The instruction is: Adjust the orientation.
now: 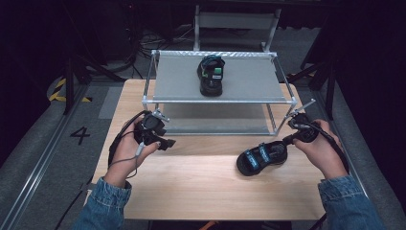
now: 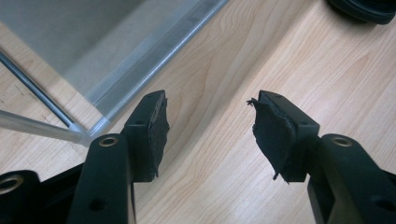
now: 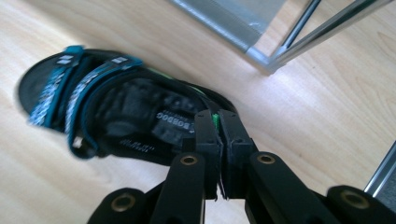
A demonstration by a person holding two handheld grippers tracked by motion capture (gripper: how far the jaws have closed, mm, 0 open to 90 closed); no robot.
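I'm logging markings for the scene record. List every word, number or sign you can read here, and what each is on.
"4": painted in black on the grey floor left of the table.
"BOBDOG", seen upside down: white print on the heel part of the sandal on the table.
A second white print on that sandal's footbed: too blurred to read.
Green patch on the sandal on the rack: too small to read.

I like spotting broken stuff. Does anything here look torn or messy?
Yes. The black padding on the left gripper looks frayed, with ragged edges peeling off its open jaws. Also, one sandal sits on the rack, while its partner lies on the table.
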